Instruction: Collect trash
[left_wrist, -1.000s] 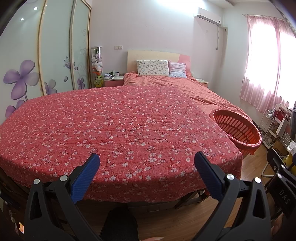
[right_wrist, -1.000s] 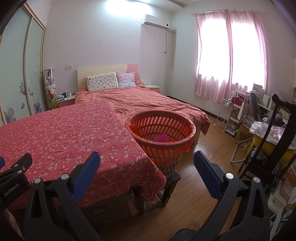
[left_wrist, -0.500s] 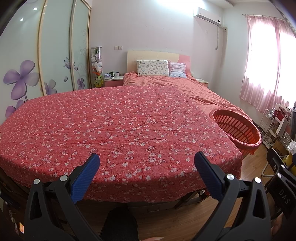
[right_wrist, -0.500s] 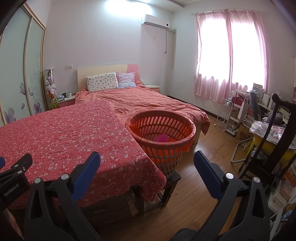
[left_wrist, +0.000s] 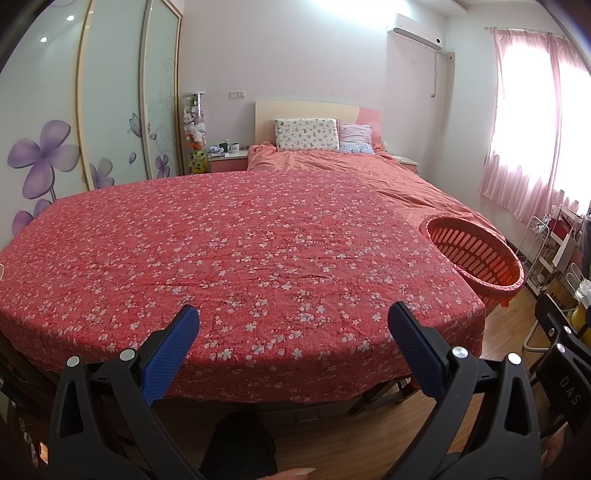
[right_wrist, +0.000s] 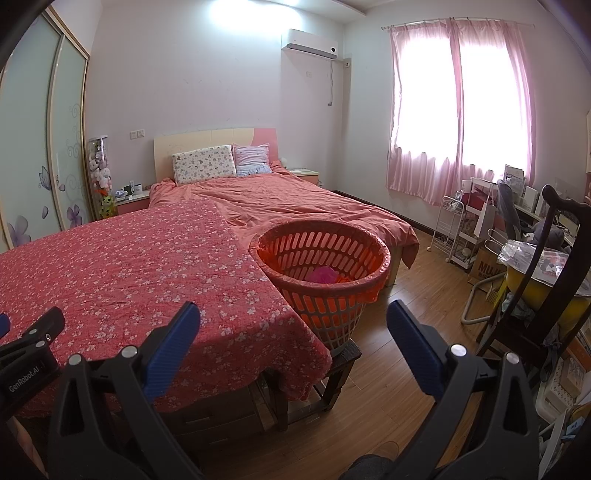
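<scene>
Basket (right_wrist: 325, 291) apart from both wide-open, empty claws (left_wrist: 293, 332) (right_wrist: 293, 330).

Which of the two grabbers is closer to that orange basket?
Right. The right gripper points almost straight at the orange basket just ahead; the left gripper faces the floral cloth, with the basket far off to its right.

A cloth-covered table (right_wrist: 122, 273) is set before the bed (right_wrist: 295, 206); at its right edge a basket (right_wrist: 325, 295) is propped on a stool (right_wrist: 343, 363) (something crumpled (right_wrist: 323, 275) is held inside), with pillows (right_wrist: 205, 168) behind
</scene>
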